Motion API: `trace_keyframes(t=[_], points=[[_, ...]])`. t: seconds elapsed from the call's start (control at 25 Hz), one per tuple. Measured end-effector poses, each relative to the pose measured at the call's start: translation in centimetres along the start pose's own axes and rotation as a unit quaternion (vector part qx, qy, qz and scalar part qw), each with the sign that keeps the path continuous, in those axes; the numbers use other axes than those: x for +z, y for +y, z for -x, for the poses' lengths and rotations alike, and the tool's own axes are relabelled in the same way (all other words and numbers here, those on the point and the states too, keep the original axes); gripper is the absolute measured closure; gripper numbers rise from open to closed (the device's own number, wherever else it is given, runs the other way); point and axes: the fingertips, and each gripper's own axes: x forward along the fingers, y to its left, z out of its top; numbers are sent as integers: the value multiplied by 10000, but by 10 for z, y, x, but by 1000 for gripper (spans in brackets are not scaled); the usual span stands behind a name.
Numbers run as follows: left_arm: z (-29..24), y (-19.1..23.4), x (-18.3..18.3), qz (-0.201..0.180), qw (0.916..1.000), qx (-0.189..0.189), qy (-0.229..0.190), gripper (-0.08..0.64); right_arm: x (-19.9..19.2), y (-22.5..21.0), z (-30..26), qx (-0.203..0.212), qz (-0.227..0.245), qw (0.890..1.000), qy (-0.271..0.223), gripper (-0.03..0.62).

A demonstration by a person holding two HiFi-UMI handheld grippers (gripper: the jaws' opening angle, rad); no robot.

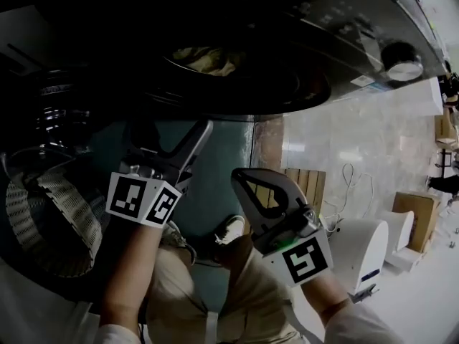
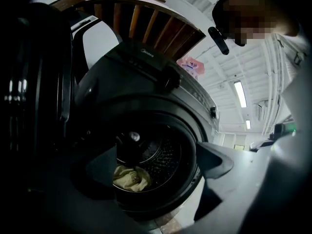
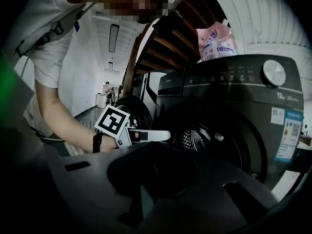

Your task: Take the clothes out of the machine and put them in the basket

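1. Head view: looking down from the person's head, the washing machine (image 1: 344,27) is up top with its drum wide open. There's a yellowish cloth (image 1: 208,59) lying inside, nobody touching it. The left gripper (image 1: 172,142) is held just below the drum mouth, with the right gripper (image 1: 242,180) beside it and a bit further out. The white woven basket (image 1: 50,213) sits on the floor off to the person's left, near the left forearm.
2. Left gripper view: its jaws are spread wide with nothing between them. Through the gap you look straight into the drum, where the cloth (image 2: 130,178) is bunched at the bottom. The machine's door (image 2: 29,96) hangs open on the left, and a pink detergent bag (image 2: 191,66) sits on top of the machine.
3. Right gripper view: here the jaws are pressed together and pinching nothing. Past them you see the left gripper (image 3: 146,135) reaching toward the drum opening, the machine's front panel (image 3: 234,74) with its knob, and the pink bag on top. I can't spot the cloth from this angle.
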Motion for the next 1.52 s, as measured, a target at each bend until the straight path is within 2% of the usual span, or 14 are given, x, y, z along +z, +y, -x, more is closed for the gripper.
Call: trace_keyframes(t=[0.32, 0.52, 0.72, 0.88, 1.0, 1.28, 1.4, 1.52], points=[[-65, 22, -61, -96, 9992, -390, -88, 69, -83, -27, -42, -304, 75, 9986, -425, 580], [-112, 28, -85, -468, 9964, -702, -25, 69, -128, -47, -61, -435, 215, 9963, -704, 580], [-154, 28, -100, -878, 9899, -1104, 158, 69, -161, -51, -80, -576, 355, 9930, -967, 580], [-178, 38, -116, -936, 9877, -1077, 645, 67, -169, -49, -84, -666, 293, 9911, -1119, 580], [-200, 48, -131, -956, 9832, -1032, 1166, 67, -168, -48, -80, -716, 232, 9911, -1095, 578], [-252, 75, -169, -1155, 9579, -736, 2524, 69, -165, -70, -60, -1023, 167, 9871, -1220, 580], [-263, 91, -182, -1191, 9471, -703, 2895, 69, -169, -78, -51, -1134, 112, 9856, -1251, 580], [-268, 95, -199, -1118, 9357, -830, 3243, 69, -179, -83, -44, -1199, 61, 9856, -1194, 579]])
